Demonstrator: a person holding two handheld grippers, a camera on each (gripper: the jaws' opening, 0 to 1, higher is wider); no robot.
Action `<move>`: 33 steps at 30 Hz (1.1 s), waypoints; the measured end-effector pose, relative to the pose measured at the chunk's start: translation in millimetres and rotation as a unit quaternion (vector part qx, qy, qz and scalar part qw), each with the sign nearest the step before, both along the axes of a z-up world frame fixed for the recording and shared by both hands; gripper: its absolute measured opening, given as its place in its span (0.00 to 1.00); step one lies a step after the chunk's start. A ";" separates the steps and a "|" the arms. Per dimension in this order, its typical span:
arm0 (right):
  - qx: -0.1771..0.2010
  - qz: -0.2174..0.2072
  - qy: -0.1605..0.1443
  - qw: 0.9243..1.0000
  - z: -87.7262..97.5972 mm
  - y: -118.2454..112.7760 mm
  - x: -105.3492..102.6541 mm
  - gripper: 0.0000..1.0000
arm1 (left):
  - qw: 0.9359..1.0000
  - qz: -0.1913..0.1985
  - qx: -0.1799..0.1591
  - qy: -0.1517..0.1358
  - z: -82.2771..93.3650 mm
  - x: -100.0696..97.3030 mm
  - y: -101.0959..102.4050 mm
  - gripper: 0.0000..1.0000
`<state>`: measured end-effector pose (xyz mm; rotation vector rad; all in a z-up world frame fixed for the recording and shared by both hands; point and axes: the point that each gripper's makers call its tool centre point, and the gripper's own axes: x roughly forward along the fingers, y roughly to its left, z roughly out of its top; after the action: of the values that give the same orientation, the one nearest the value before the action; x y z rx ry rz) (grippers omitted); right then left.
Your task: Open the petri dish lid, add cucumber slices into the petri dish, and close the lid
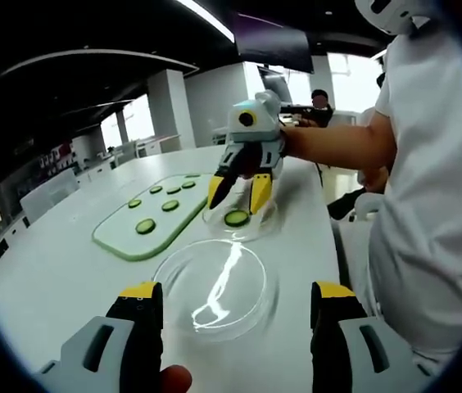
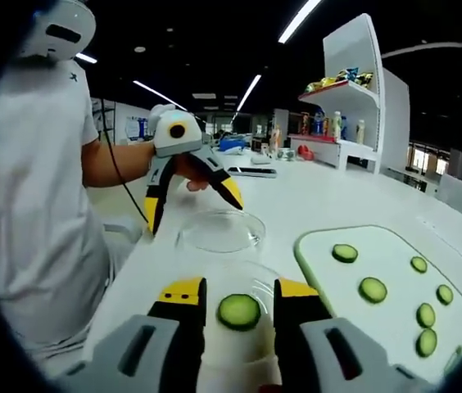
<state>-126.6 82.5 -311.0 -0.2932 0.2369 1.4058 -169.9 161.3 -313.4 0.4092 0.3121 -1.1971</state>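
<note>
On a smooth white table (image 1: 67,270) two clear, round, shallow pieces of a petri dish lie close together. In the left gripper view the lid (image 1: 215,286) rests flat just ahead of the left gripper (image 1: 235,315), glossy and catching a bright streak of ceiling light; the left gripper's yellow-tipped black jaws stand wide apart on either side of it and hold nothing. Just beyond the lid sits the dish (image 1: 239,223), with a flat, round, green cucumber slice (image 1: 236,218) above it, between the jaws of the right gripper (image 1: 239,196), which reaches in from the far right on a bare forearm. In the right gripper view the same slice (image 2: 239,312), pale-centred with a darker rind, sits between the right gripper's (image 2: 239,315) jaws, which are closed partway to about the slice's width; whether they grip it or it lies in the dish (image 2: 243,323) below cannot be told. Beyond it the lid (image 2: 220,232) lies under the left gripper (image 2: 190,196), whose jaws are spread. A pale green board (image 2: 378,270) with rounded corners lies to the right, carrying several more slices (image 2: 373,289) well apart from one another. A person in a white shirt (image 2: 34,205) stands at the table's edge. A white shelf (image 2: 354,90) with bottles and packets stands far off.
</note>
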 end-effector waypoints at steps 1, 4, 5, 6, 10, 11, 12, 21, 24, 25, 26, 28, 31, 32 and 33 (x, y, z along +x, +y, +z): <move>0.001 0.000 0.000 1.000 0.3 0.1 -0.1 0.32 | 1.000 0.000 0.000 0.000 -0.2 0.0 -0.1 0.72; 0.000 0.001 0.000 1.000 -0.2 -0.3 -0.3 0.32 | 1.000 -0.001 -0.002 0.005 -0.8 -0.7 -0.6 0.73; 0.000 0.002 0.000 1.000 -0.1 -0.2 -0.9 0.32 | 1.000 0.000 -0.003 0.005 -0.7 -0.4 -0.5 0.73; 0.002 0.005 0.000 1.000 0.5 0.4 -1.7 0.33 | 1.000 0.002 -0.003 0.005 -0.8 0.1 -0.1 0.73; 0.033 0.009 0.002 0.999 11.1 3.1 -2.6 0.40 | 1.000 0.010 -0.003 0.002 -0.8 3.8 2.8 0.73; 0.036 0.009 0.002 0.999 12.3 3.5 -2.9 0.40 | 1.000 0.011 -0.003 0.002 -0.7 4.3 3.3 0.74; 0.038 0.010 0.002 0.999 13.2 4.0 -3.0 0.41 | 1.000 0.012 -0.003 0.002 -0.7 4.8 3.9 0.74; 0.050 0.008 -0.003 0.999 14.4 12.1 -2.1 0.51 | 0.999 0.027 -0.019 0.000 5.0 11.5 4.3 0.82; 0.054 0.007 -0.003 0.999 15.1 13.8 -1.8 0.57 | 0.999 0.034 -0.030 0.002 8.5 14.0 5.7 0.82; 0.055 0.007 -0.001 0.998 14.9 14.3 -2.1 0.58 | 0.999 0.035 -0.032 0.002 8.7 14.1 5.6 0.82; 0.054 0.009 -0.001 0.998 14.3 14.7 -3.0 0.58 | 0.999 0.036 -0.030 0.001 7.9 14.9 6.9 0.82; 0.052 0.010 -0.002 0.999 13.1 15.7 -3.7 0.59 | 0.999 0.037 -0.024 0.000 5.8 15.7 8.0 0.83; 0.050 0.013 -0.002 0.999 12.1 17.9 -4.4 0.63 | 0.999 0.038 -0.024 0.002 4.8 16.0 9.3 0.84; 0.048 0.012 -0.004 0.999 11.7 19.2 -3.9 0.65 | 0.999 0.039 -0.025 0.002 4.9 16.1 9.4 0.85; 0.044 0.014 -0.007 0.999 11.5 20.6 -4.0 0.66 | 0.999 0.044 -0.027 0.000 5.4 17.9 10.6 0.86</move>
<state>-130.6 103.0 -299.5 -0.2351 0.1588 1.4367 -151.9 171.9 -308.0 0.3453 0.2942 -1.1165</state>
